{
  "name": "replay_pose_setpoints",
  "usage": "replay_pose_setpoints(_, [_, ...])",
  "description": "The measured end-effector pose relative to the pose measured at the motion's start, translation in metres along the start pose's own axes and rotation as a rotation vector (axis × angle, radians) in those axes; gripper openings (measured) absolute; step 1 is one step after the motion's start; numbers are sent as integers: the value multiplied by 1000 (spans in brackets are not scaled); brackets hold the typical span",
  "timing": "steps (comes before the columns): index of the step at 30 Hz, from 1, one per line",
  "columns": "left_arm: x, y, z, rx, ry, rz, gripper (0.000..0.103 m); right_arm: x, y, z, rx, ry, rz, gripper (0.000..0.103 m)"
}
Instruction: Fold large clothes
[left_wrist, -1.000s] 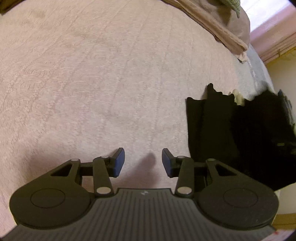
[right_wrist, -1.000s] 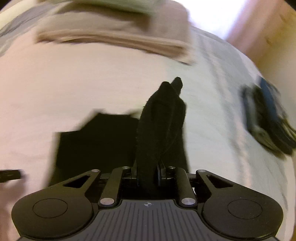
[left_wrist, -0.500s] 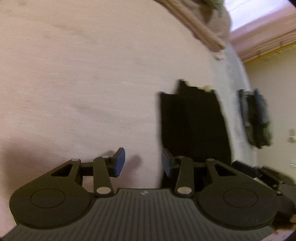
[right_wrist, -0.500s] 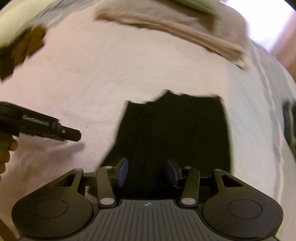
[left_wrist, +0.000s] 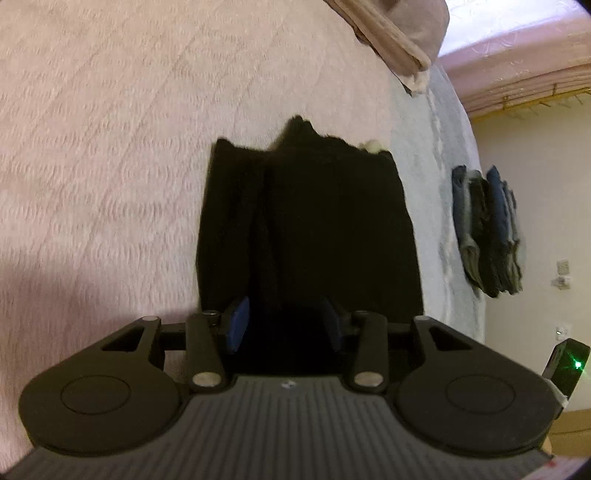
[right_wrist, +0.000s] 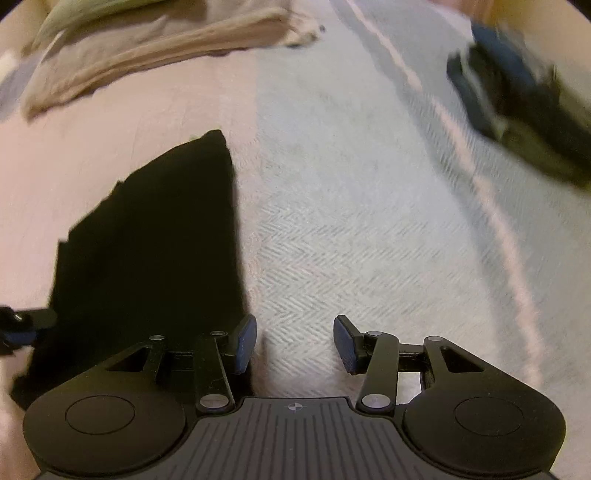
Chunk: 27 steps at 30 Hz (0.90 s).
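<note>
My left gripper (left_wrist: 282, 325) hung spread-jawed over the near edge of the black folded garment (left_wrist: 306, 225) on the pink bedspread (left_wrist: 110, 147); my right gripper (right_wrist: 293, 341), equally spread, sat just beside it. Better to pinch all layers squarely at that edge.

1. Dim, warm, pinkish indoor light; a window (left_wrist: 517, 22) glares white at the upper right of the left view.
2. The black garment (left_wrist: 310, 221) shows no detail.
3. The right view's upper edges are motion-blurred; fisheye bending curves both frames.
</note>
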<state>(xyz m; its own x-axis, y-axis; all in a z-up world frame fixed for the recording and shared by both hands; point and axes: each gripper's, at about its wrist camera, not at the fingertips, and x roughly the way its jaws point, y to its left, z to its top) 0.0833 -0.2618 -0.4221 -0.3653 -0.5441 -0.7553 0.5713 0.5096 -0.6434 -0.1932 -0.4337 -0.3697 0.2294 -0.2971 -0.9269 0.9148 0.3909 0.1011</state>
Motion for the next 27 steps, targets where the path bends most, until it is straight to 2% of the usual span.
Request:
replay_pose_setpoints(2, [4,-2,6,2,-20,8,38,9,-8,5,38,17,38,44])
replay_pose_setpoints(6, [10,-14,12,53,-47,5,37,25,-10,14,46,56,34,44])
replay_pose_setpoints(9, [12,-26,9,117,-82,68,9,30,0,15,21,68,40,44])
replay_pose_setpoints(10, [7,-30,8,144,-100,78,7,29,5,17,-1,66,34,44])
replay_pose_setpoints(13, [-20,-37,2,197,-183,69,7,24,19,21,-76,57,40,44])
replay_pose_setpoints(16, [-37,-34,-1,224,-226,118,7,22,36,19,-133,68,73,44])
replay_pose_setpoints(20, [-21,-11,-2,174,-169,146,6,28,51,16,-199,61,23,44])
replay_pose_setpoints(27, [-22,3,-2,113,-187,89,7,29,51,20,-213,62,18,44])
